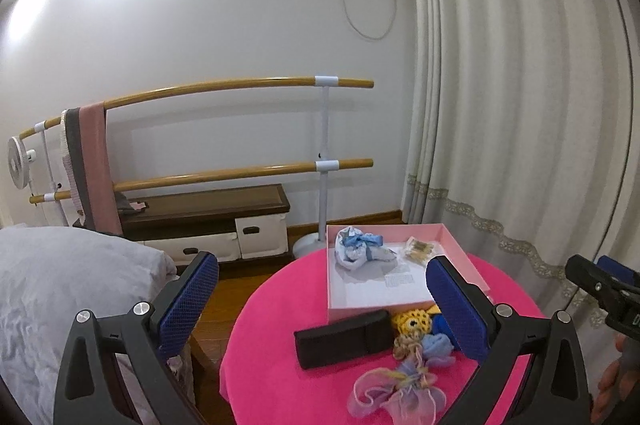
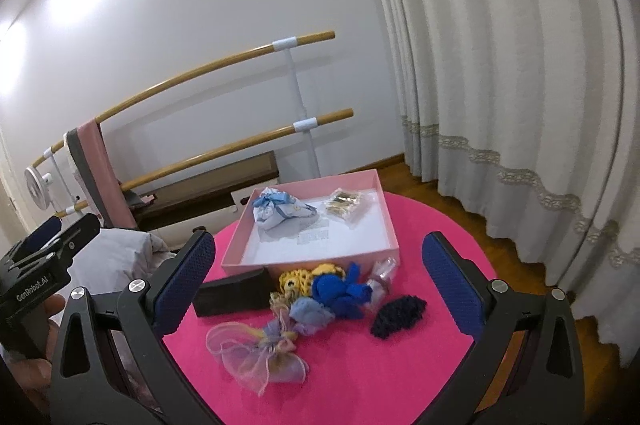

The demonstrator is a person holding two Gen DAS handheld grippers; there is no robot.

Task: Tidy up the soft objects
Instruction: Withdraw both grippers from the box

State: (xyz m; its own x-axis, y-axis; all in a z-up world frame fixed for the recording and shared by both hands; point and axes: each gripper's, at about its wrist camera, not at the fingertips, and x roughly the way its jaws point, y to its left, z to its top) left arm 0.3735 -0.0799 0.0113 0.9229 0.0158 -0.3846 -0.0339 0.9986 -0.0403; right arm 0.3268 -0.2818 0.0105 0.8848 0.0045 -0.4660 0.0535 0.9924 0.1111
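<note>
A pink box [image 2: 386, 225] [image 1: 460, 249] stands on a round table with a pink cloth [image 2: 420, 365] [image 1: 272, 365]. In the box lie a blue-white cloth bundle [image 2: 276, 213] [image 1: 358, 245] and a small clear packet [image 2: 344, 203] [image 1: 418, 248]. In front of the box lie a yellow crochet toy [image 2: 298, 279] [image 1: 412, 323], a blue soft piece [image 2: 336, 291], a dark knitted piece [image 2: 398, 309], a sheer bow [image 2: 256, 349] [image 1: 388, 391] and a black case [image 2: 234, 295] [image 1: 344, 341]. My right gripper [image 2: 320, 285] is open and empty above them. My left gripper [image 1: 320, 313] is open and empty, above the table's left side.
A bed with a grey quilt [image 1: 60, 285] lies left of the table. A wooden double bar [image 1: 240, 87] with hanging cloths and a low bench [image 1: 208, 209] stand by the wall. Curtains [image 1: 520, 105] hang at the right. A small fan [image 1: 18, 163] stands far left.
</note>
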